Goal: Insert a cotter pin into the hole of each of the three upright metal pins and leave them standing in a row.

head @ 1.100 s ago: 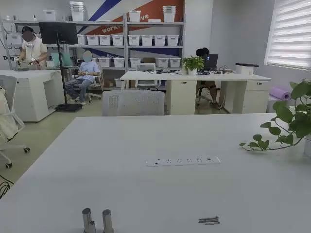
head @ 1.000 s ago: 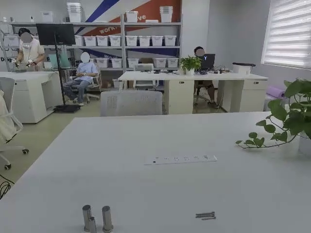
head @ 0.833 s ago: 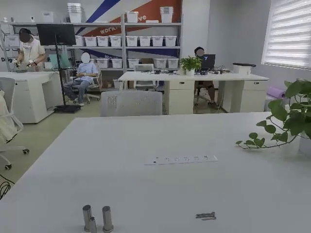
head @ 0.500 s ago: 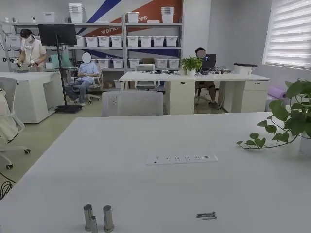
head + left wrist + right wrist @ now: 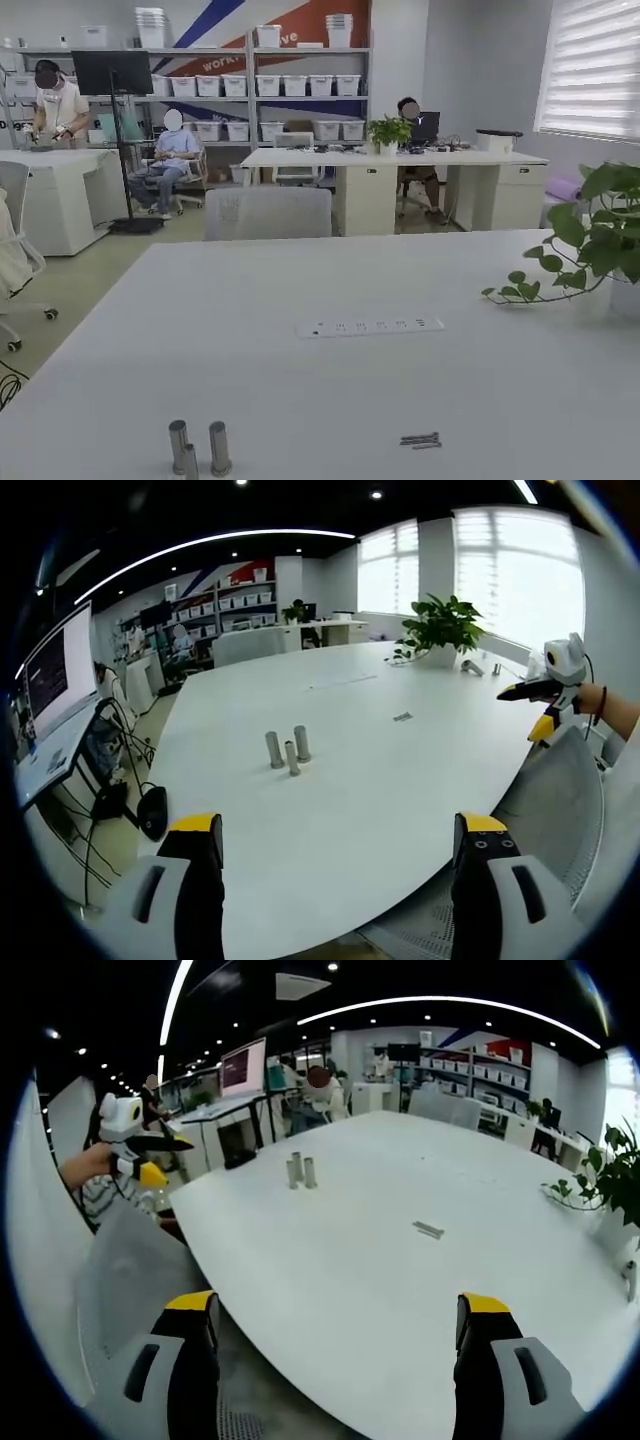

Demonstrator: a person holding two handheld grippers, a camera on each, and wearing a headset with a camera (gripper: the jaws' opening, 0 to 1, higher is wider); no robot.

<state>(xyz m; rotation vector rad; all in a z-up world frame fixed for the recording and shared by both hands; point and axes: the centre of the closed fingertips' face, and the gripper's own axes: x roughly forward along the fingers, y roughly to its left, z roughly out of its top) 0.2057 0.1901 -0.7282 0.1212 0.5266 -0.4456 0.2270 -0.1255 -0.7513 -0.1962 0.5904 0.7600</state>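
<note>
Left tool (image 5: 338, 828) spread wide, nothing between the jaws, hanging off the near edge of the bench (image 5: 420, 780) and aimed across it. Right tool (image 5: 338, 1308) likewise wide and empty, off the bench edge further along, aimed back inward. Both held low and well apart, probably to keep the working area open before a first reach.

Out on the bench, nearer the left tool: three metal pins (image 5: 287, 750), upright, bunched in a tight cluster rather than a row, two behind and one just in front. Stood on end presumably so the cross holes can be reached from the side; holes too small to make out.

Toward the right tool's side, well apart from the cluster: cotter pins (image 5: 429, 1229), lying flat and touching in a small pile, count hard to tell. Within easy reach of the right tool, so likely a pick with that one and a steadying grip from the left.

None fitted as far as can be judged, so task at its very start.

Beyond, a power strip (image 5: 370, 327) mid-bench and a plant (image 5: 590, 240) at the far edge, both well clear of the work.
</note>
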